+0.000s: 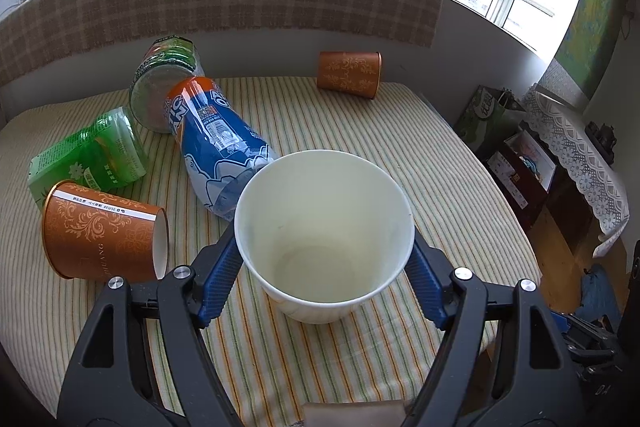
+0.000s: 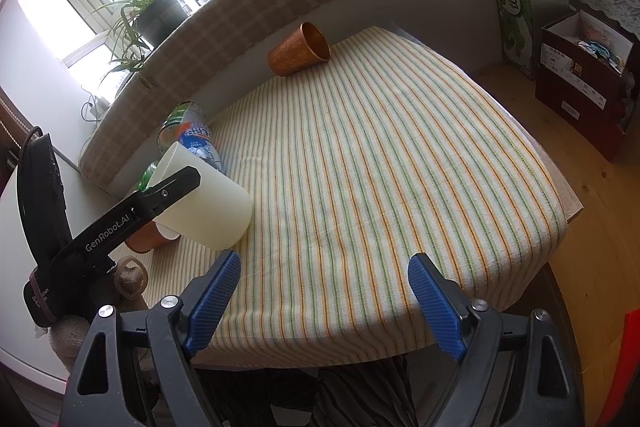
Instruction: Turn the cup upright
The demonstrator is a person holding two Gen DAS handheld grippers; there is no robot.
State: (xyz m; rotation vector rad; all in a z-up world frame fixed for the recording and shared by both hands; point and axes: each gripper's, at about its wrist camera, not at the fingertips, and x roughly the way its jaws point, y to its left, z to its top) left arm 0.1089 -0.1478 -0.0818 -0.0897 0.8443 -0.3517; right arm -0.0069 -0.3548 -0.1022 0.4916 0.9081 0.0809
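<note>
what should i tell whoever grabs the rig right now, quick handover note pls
Left gripper: shut on the white cup, blue pads on its two sides; cup is tilted, base edge on the striped tablecloth, mouth facing up toward the wrist camera.
Right gripper: open, holding nothing, at the near table edge.
Other things: orange cup on its side at left; another orange cup on its side at the far edge; bottles lying at left.
Done: white cup gripped and partly tipped up.
Left: bring it fully upright, set it down, release.
</note>
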